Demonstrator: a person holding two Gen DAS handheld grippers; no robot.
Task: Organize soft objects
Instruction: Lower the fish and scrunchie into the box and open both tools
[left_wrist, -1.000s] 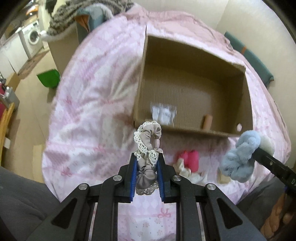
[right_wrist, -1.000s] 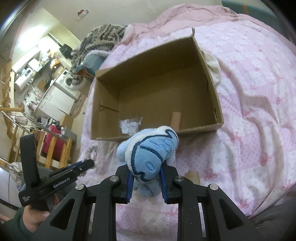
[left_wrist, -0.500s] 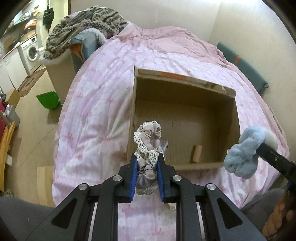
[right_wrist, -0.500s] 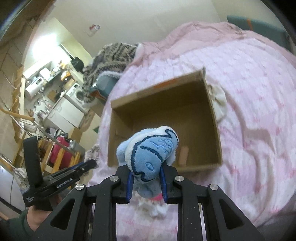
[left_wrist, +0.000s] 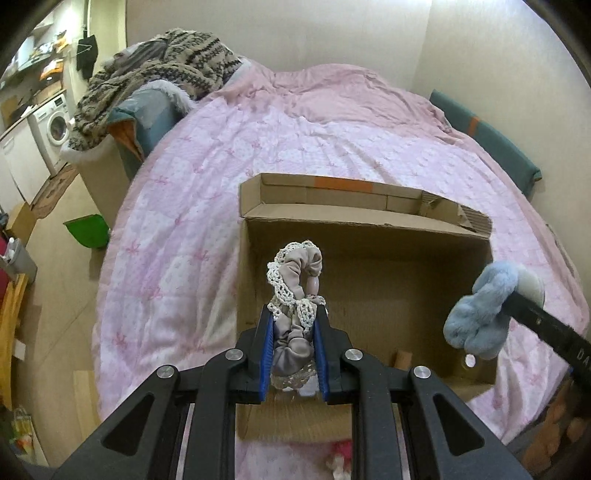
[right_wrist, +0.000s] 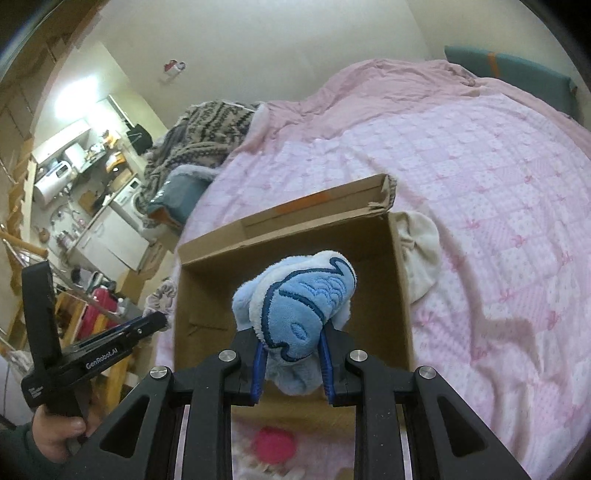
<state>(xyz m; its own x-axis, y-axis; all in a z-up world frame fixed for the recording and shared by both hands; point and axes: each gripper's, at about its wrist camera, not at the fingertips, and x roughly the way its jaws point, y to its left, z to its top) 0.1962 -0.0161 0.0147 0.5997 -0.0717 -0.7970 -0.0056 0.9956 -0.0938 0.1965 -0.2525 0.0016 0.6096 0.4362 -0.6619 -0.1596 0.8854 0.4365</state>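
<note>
My left gripper (left_wrist: 294, 325) is shut on a grey scrunchie with cream lace trim (left_wrist: 297, 280) and holds it above the near left part of an open cardboard box (left_wrist: 369, 221). My right gripper (right_wrist: 291, 354) is shut on a blue and white plush toy (right_wrist: 299, 299) above the same box (right_wrist: 207, 288). The plush also shows in the left wrist view (left_wrist: 484, 306), over the box's right side. The left gripper shows in the right wrist view (right_wrist: 147, 325), left of the box.
The box sits on a pink quilted bed (left_wrist: 295, 147). A small cardboard tube (left_wrist: 403, 357) lies in the box. A pink soft item (right_wrist: 273, 445) lies on the bed before the box, a cream cloth (right_wrist: 421, 258) at its right. A patterned blanket (left_wrist: 155, 81) is heaped at the left.
Both grippers have risen and moved forward from in front of the box to above it, each still holding its item.
</note>
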